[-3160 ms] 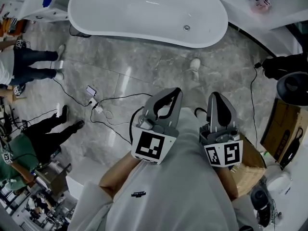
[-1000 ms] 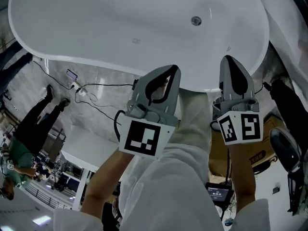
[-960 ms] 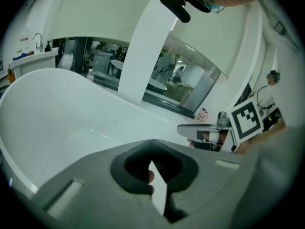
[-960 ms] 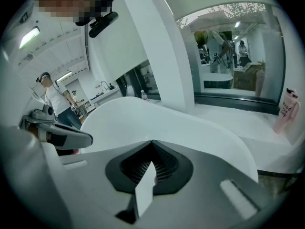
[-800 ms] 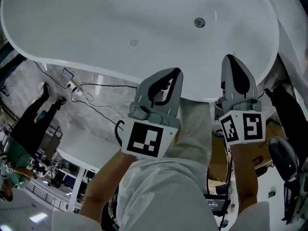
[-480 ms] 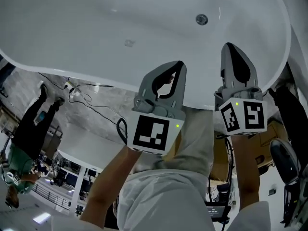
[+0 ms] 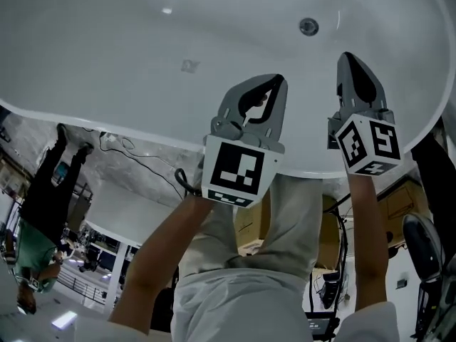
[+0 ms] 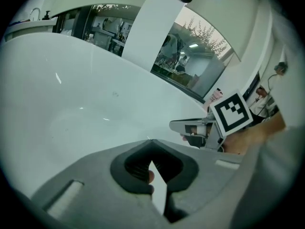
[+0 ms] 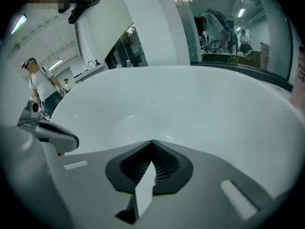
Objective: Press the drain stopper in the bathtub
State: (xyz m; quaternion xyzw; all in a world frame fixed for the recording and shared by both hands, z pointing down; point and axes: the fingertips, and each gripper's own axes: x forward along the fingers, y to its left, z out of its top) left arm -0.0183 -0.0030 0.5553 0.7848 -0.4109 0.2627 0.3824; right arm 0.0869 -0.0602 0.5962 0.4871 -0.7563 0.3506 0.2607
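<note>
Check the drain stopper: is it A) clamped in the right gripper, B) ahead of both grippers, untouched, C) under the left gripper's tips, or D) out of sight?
B: the head view shows the drain stopper on the bathtub floor beyond the left gripper and right gripper, touching neither.

left tool (image 7: 274, 83): grey shell, black-lined opening
right tool (image 7: 350, 57): same grey shell
marker cubes (image 7: 239, 171): white, black squares
shirt (image 7: 235, 312): white
trousers (image 7: 296, 212): pale beige
</note>
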